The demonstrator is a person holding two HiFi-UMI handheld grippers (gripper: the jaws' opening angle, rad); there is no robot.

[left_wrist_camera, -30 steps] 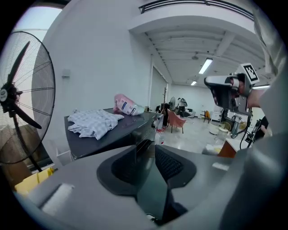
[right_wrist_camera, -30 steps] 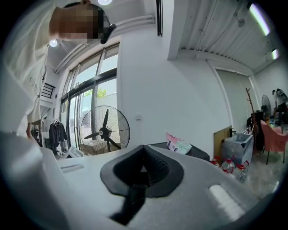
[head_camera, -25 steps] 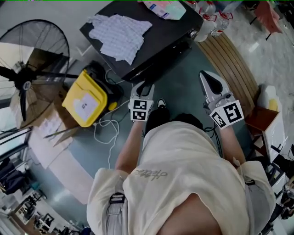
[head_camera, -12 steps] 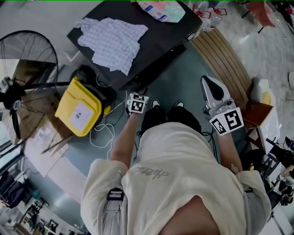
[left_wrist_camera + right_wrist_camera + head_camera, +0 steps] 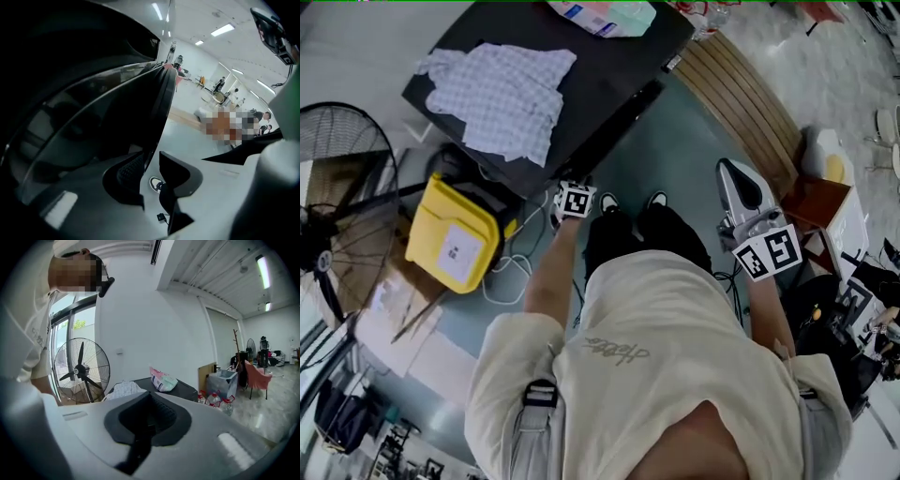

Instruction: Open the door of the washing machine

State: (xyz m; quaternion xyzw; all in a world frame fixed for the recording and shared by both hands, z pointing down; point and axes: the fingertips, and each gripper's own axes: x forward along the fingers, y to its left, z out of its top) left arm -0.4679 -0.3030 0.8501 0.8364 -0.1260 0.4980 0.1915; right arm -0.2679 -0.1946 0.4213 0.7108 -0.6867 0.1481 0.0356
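Where the head view looks down, the left gripper (image 5: 566,186) is seen held low, close to the front of the washer (image 5: 619,66), on whose top a cloth (image 5: 497,89) is spread, while the right gripper (image 5: 729,169) is kept well apart from it. By the left gripper view the jaws are shown apart, having just been closing, with the rim of the door (image 5: 93,126) taken between them but not pinched, and a shoe (image 5: 156,183) glimpsed through the gap. By the right gripper view the jaws are shown pressed together on nothing, a fan (image 5: 82,369) being seen beyond.
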